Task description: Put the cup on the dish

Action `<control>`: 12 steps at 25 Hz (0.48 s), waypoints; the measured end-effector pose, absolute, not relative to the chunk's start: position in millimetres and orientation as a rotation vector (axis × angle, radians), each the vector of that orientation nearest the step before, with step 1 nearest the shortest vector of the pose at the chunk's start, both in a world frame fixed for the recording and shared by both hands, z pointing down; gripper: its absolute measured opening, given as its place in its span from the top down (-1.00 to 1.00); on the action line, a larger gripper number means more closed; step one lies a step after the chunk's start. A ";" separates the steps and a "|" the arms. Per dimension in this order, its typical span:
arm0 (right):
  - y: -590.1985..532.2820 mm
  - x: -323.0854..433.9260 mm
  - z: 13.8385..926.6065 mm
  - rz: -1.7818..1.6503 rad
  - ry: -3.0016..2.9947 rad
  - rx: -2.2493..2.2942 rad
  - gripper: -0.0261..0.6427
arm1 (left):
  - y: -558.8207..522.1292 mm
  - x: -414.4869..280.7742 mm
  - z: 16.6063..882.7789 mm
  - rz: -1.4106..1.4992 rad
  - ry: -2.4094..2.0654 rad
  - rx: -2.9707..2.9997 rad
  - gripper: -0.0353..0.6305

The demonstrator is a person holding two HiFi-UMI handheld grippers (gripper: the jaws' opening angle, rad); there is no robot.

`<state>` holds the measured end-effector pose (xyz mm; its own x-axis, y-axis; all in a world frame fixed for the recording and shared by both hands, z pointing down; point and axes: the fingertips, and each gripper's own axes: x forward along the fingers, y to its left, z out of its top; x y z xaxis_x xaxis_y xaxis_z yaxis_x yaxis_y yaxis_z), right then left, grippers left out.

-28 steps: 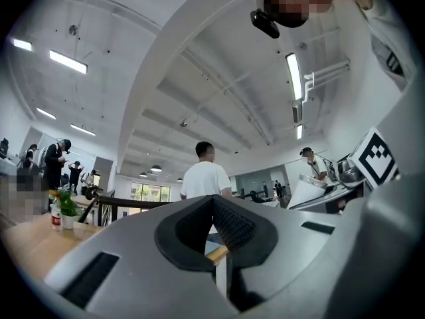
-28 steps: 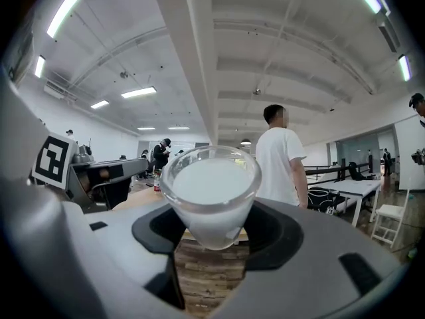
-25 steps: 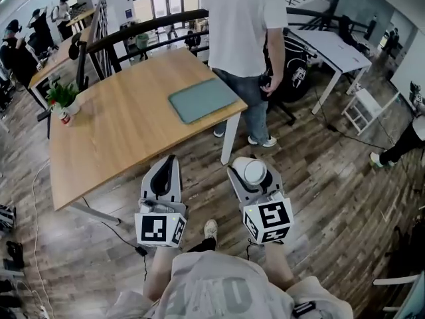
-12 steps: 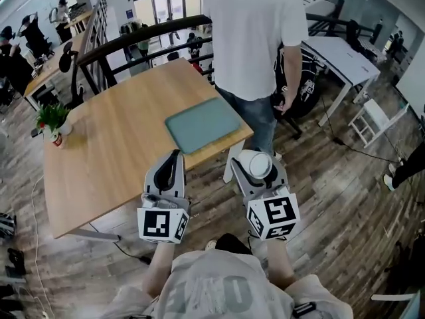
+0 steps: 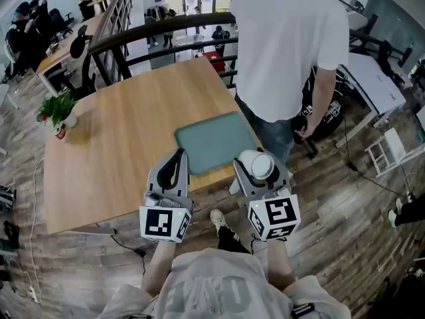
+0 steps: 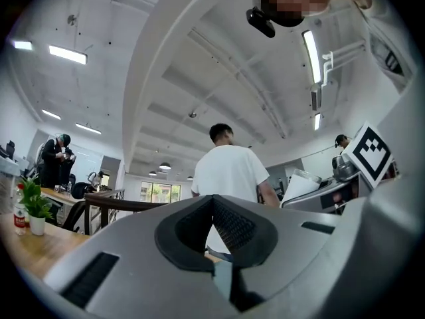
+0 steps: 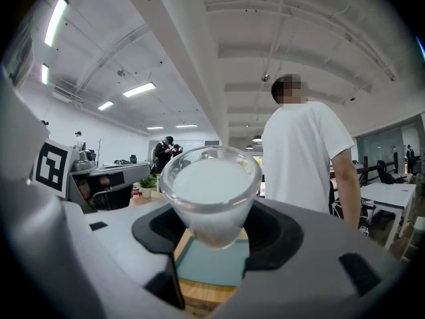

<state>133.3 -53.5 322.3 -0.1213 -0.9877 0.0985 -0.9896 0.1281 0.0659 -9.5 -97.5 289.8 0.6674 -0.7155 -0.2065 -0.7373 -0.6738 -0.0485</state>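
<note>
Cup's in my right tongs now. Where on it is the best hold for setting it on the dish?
Best as the right tongs have it: on the cup's narrow lower wall, one jaw at each side, mouth up. The cup widens toward the rim, so a low side grip sits under the flare and likely leaves the base clear to land on the dish.

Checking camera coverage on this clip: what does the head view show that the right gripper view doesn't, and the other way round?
Head view only: the plank floor, the whole top of the table, and the jaws of the left gripper, which are together. Right gripper view only: the ceiling lights and the frosted side of the cup, seated between the jaws of the right gripper. Both: the cup, the teal tray on the table, the person in a white shirt and the potted plant.
</note>
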 end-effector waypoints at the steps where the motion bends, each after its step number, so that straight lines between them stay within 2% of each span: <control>1: -68.1 138.2 322.9 0.031 -2.279 1.980 0.16 | -109.8 -5.4 290.0 0.248 1.226 -2.742 0.87; 12: -190.1 187.4 343.3 0.119 -2.395 1.768 0.16 | -213.0 49.7 293.6 0.158 1.398 -2.666 0.87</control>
